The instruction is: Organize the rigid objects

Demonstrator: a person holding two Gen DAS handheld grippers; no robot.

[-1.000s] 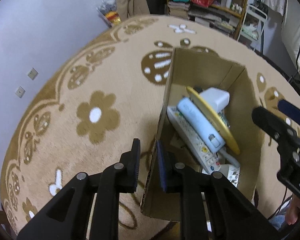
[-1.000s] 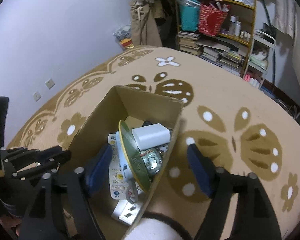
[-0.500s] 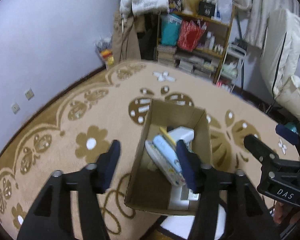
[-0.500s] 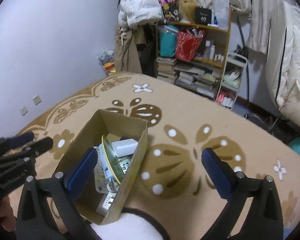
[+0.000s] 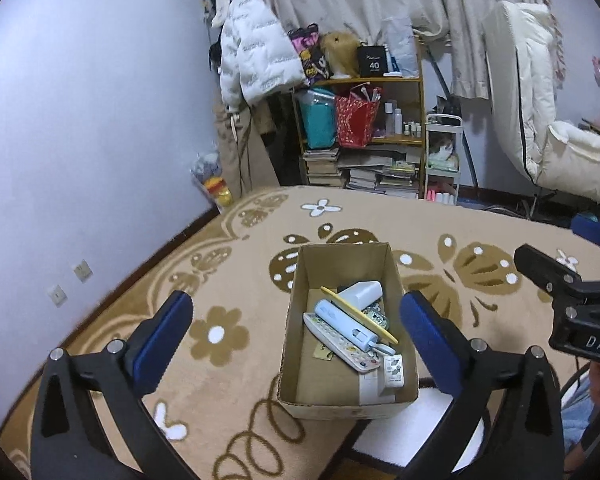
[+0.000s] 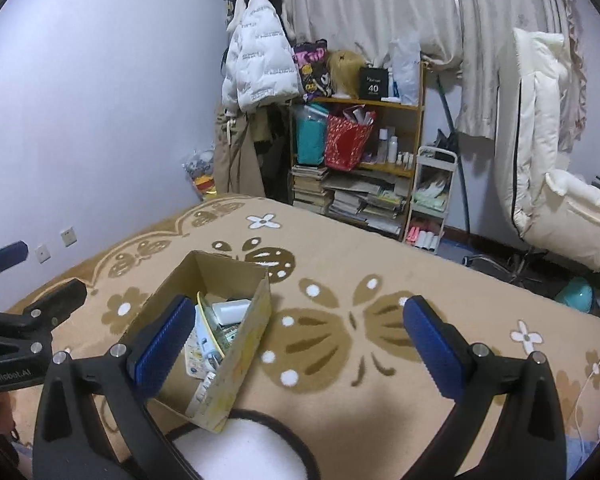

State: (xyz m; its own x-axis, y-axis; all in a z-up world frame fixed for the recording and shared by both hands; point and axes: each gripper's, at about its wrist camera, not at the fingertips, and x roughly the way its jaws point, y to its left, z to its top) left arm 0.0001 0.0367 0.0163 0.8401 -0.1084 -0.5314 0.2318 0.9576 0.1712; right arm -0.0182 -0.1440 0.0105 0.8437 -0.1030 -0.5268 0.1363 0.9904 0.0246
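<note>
Two grippers are hanging above the patterned carpet [image 5: 380,220], the left gripper [image 5: 296,332] with jaws opening around nothing and the right gripper [image 6: 296,336] spread wide and empty. Between them the cardboard box [image 5: 296,360] is sitting on the carpet, its long axis running away toward the cluttered bookshelf [image 5: 380,128]. Only the left view is showing the remote control [image 5: 340,344] and pale blue tube [image 5: 340,322] lying diagonally inside; from the right view the box wall is hiding most of them.

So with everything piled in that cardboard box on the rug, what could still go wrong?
The yellow disc stands tilted on edge against the other items, so a nudge might topple it. The cardboard box seems to sit partly over a white cushion's edge, so it may tip if bumped.
</note>
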